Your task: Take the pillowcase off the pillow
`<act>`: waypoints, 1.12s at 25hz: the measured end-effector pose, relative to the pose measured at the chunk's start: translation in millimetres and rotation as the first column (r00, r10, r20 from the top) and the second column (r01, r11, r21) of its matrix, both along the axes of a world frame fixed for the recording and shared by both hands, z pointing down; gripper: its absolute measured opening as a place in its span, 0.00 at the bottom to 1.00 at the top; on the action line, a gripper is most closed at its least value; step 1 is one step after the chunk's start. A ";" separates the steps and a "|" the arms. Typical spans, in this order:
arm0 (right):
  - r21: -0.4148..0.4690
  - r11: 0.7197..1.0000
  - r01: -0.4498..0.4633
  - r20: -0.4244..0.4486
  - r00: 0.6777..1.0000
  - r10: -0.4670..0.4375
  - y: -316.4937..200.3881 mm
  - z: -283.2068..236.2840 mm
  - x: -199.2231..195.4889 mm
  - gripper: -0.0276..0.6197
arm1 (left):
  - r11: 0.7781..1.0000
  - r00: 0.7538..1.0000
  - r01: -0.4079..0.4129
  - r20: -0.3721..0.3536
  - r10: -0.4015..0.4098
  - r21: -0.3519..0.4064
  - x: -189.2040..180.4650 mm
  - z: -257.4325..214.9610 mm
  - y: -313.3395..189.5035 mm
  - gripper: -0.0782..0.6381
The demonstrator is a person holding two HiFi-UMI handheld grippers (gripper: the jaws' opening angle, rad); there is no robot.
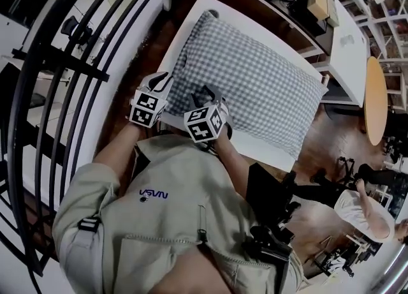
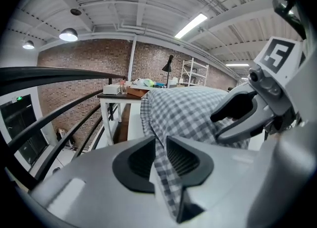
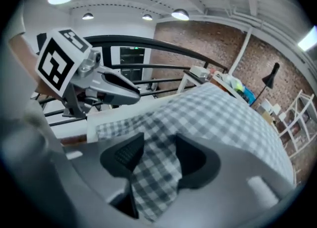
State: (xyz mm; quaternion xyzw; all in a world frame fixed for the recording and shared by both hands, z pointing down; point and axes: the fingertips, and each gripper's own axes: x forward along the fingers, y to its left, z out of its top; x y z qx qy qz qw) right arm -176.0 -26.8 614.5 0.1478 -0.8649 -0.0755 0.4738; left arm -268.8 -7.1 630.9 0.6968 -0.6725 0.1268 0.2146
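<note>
Grey-and-white checked cotton covers the whole pillow: the pillowcase point(image 1: 255, 76) is still on, and it lies slantwise on a white counter point(image 1: 180, 45), filling most of the top. The pillow itself is hidden inside the cover.

Both grippers are held at the end of the pillowcase nearest the person, side by side and close to each other. The left gripper point(image 1: 164, 81) is set at the near corner, by the counter's edge. In the left gripper view its jaws are seen drawn nearly together, clamped on a thin fold of the checked cloth that runs up between the ribbed pads point(image 2: 182, 159) to the bulk of the cover.

The right gripper point(image 1: 211, 95) is placed a little farther in along the same end and is tilted more steeply down. Its jaws stand wide apart with a loose bunch of the pillowcase lying between them; the cloth appears slack rather than pinched, though the blur there leaves this unsure.

A black curved railing point(image 1: 70, 95) runs beside the counter. A round wooden table point(image 1: 376, 98) stands well apart from it, and a brick wall point(image 2: 84, 78) is seen beyond.
</note>
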 end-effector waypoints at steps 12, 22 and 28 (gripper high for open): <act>-0.028 0.997 -0.072 0.279 0.957 0.077 -7.1 -84.8 34.7 0.05 | 1.000 0.998 0.008 -0.056 -0.010 -0.027 0.4 5.0 -4.7 0.18; -0.084 0.975 -0.207 0.330 0.917 0.224 -32.9 -85.6 89.2 0.05 | 0.948 0.862 -0.318 -0.423 0.279 -0.023 88.4 15.5 -16.3 0.41; -0.096 0.973 -0.209 0.321 0.919 0.229 -34.9 -75.5 94.5 0.05 | 0.953 0.880 -0.302 -0.392 0.267 -0.029 81.2 14.2 -25.2 0.14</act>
